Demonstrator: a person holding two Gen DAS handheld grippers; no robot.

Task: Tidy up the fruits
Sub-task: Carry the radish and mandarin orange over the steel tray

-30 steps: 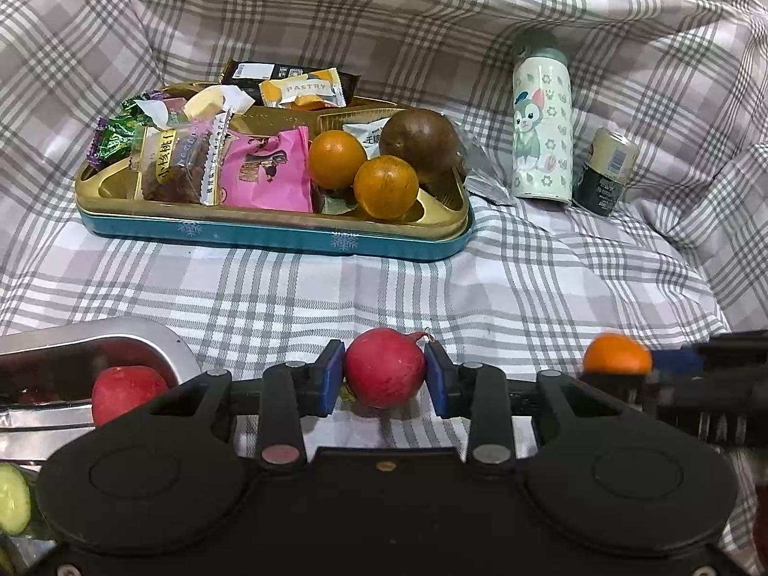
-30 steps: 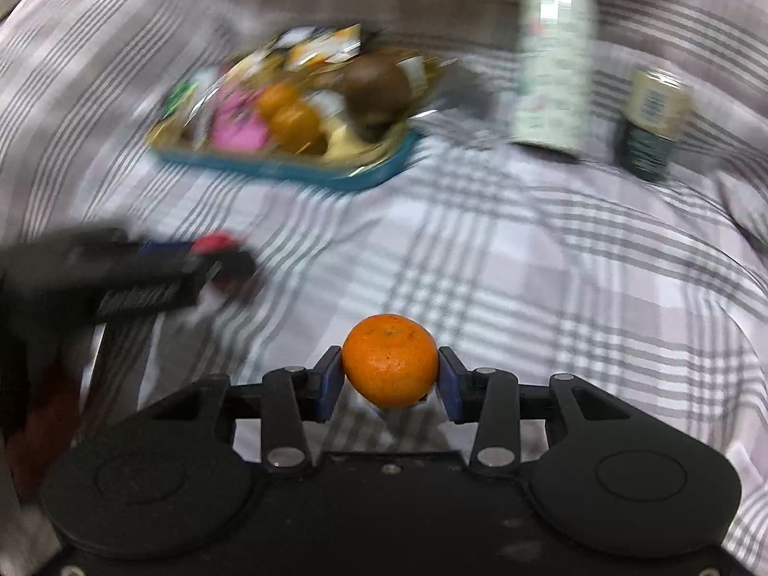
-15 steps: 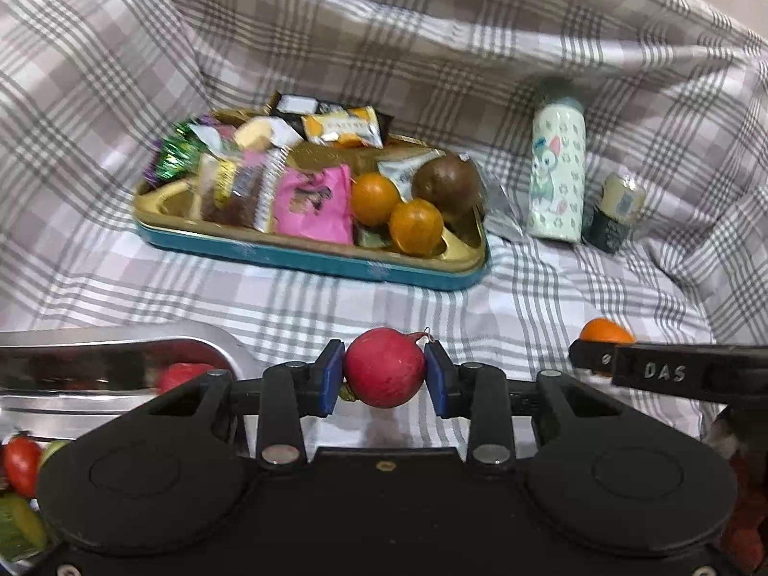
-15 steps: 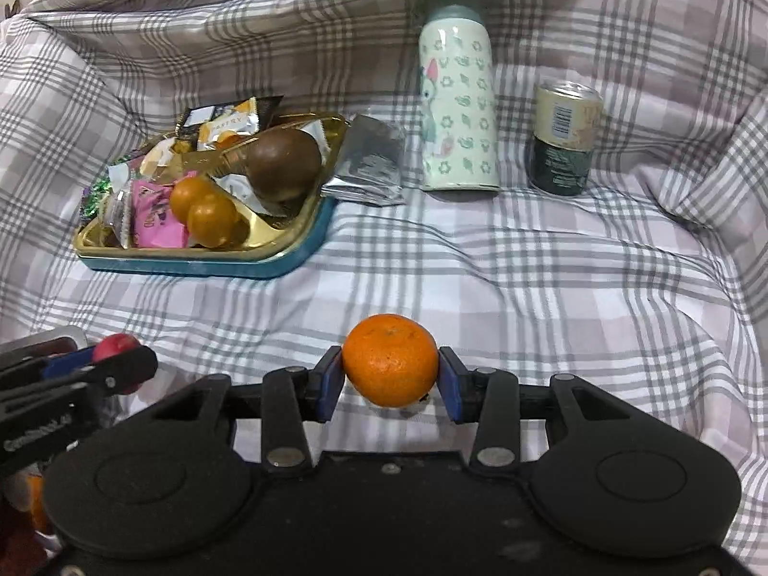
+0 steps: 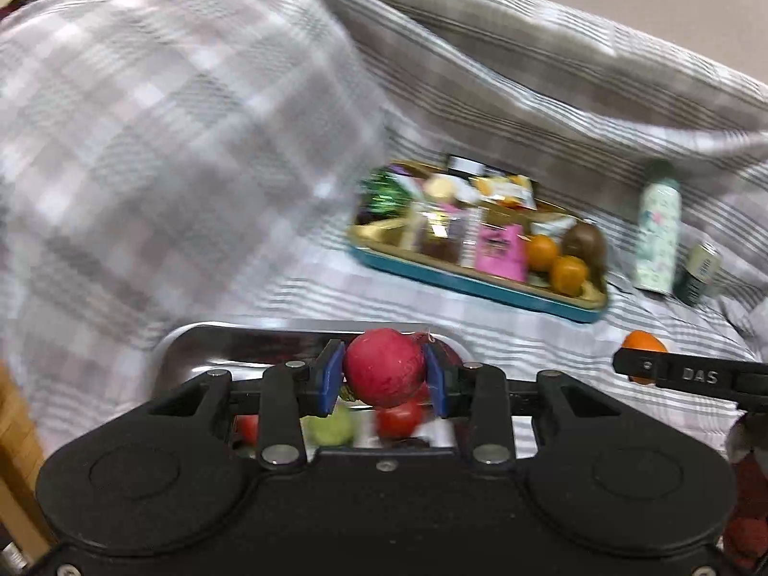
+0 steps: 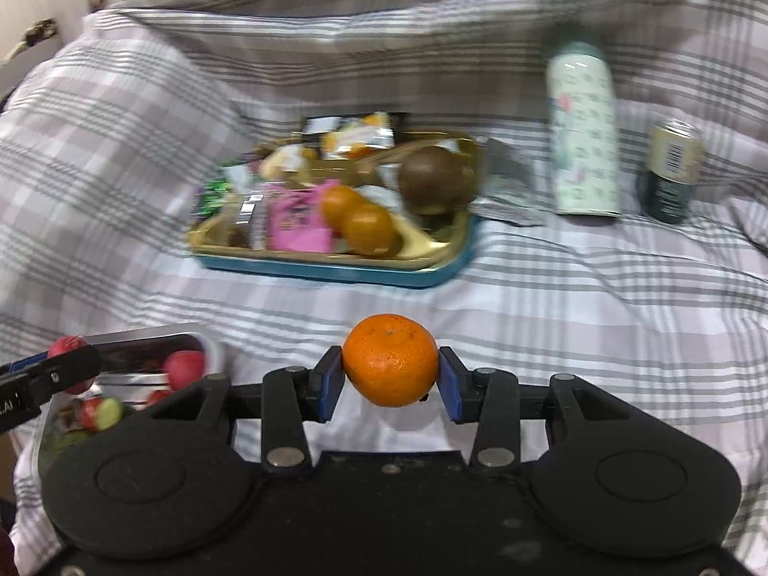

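My left gripper (image 5: 384, 377) is shut on a round red fruit (image 5: 384, 367) and hovers over a shiny metal tray (image 5: 201, 343) that holds red and green pieces (image 5: 331, 425). My right gripper (image 6: 390, 379) is shut on an orange (image 6: 390, 359) above the checked cloth. The same orange (image 5: 641, 342) and a right finger (image 5: 691, 374) show at the right edge of the left wrist view. In the right wrist view the left gripper (image 6: 62, 360) with its red fruit (image 6: 67, 346) sits over the metal tray (image 6: 144, 336) at lower left.
A teal-and-gold tray (image 6: 336, 269) further back carries snack packets, two oranges (image 6: 357, 218) and a brown round fruit (image 6: 434, 180). A patterned bottle (image 6: 583, 129) and a small can (image 6: 672, 168) stand to its right. Folds of checked cloth (image 5: 168, 120) rise on the left.
My left gripper has swung left and up with the red fruit, now over the metal tray. My right gripper has shifted with the orange, and the snack tray sits nearer the centre of its view.
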